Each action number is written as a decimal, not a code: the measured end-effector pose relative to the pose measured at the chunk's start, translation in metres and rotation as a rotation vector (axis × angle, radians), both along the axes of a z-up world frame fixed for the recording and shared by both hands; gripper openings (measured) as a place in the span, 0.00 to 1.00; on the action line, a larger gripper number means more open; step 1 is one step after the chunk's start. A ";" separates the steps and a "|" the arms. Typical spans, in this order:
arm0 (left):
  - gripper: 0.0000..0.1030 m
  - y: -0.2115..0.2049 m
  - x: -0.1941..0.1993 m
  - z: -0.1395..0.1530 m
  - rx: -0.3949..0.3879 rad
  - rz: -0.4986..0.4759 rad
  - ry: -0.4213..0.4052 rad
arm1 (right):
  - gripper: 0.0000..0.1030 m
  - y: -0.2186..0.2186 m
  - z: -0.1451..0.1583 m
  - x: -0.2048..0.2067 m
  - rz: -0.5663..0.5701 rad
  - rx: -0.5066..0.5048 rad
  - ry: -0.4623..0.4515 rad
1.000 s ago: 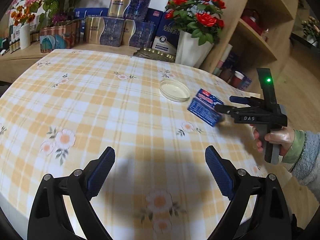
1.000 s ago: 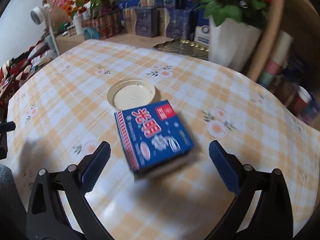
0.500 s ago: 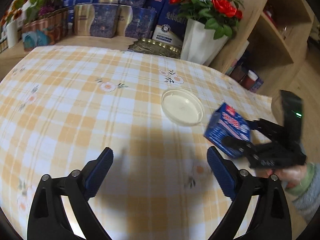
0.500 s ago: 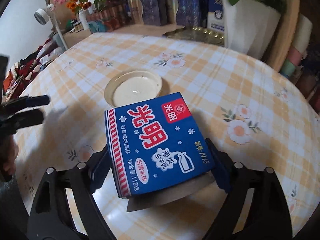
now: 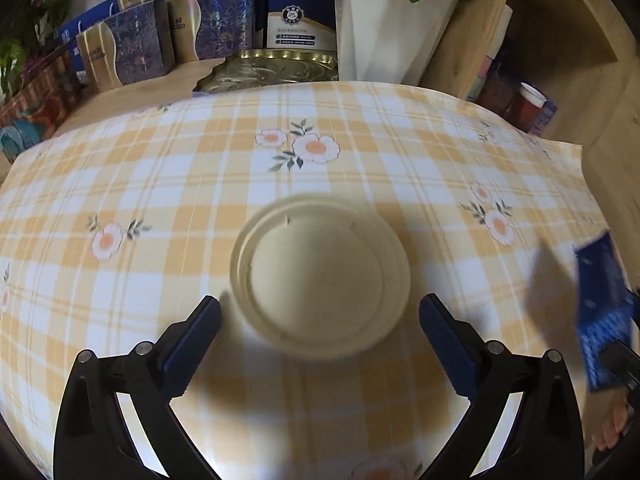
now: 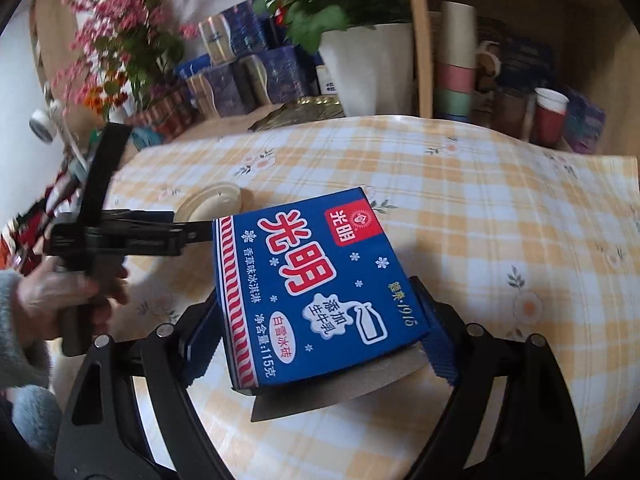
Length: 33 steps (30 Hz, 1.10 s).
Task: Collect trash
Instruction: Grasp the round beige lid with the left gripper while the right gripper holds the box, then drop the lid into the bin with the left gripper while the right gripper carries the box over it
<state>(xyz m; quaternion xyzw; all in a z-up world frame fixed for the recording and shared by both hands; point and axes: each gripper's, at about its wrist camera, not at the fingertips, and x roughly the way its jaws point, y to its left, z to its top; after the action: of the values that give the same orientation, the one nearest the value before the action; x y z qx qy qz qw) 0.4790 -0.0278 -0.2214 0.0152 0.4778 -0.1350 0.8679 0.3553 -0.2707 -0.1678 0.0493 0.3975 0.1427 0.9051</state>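
Note:
A round cream plastic lid (image 5: 320, 284) lies flat on the yellow checked tablecloth (image 5: 160, 160). My left gripper (image 5: 320, 306) hangs just above its near edge. The jaws are opening wide and stand one on each side of the lid without touching it. My right gripper (image 6: 316, 308) is shut on a blue ice-cream carton (image 6: 316, 292) with red and white print, held tilted above the table. In the left wrist view the carton (image 5: 600, 312) shows blurred at the right edge. The right wrist view shows the left gripper (image 6: 192, 232) by the lid (image 6: 208, 202).
A white vase of red flowers (image 6: 368, 68), blue and gold gift boxes (image 5: 132, 52) and a gold tray (image 5: 280, 68) stand behind the table. A wooden shelf with cups (image 6: 552, 116) is at the back right. A person's hand (image 6: 52, 300) holds the left gripper.
My left gripper has moved forward and down to the lid. My right gripper closed on the blue carton, lifted it off the table and rolled.

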 end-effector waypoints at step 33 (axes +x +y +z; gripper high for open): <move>0.83 0.020 -0.265 0.098 -0.067 -0.247 -0.069 | 0.81 0.020 0.063 -0.175 -0.069 0.076 -0.048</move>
<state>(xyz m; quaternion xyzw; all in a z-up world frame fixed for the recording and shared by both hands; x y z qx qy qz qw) 0.2142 -0.0081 -0.1238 0.0495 0.4375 -0.2561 0.8606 0.1804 -0.2510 -0.1047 0.0940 0.3680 0.1276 0.9162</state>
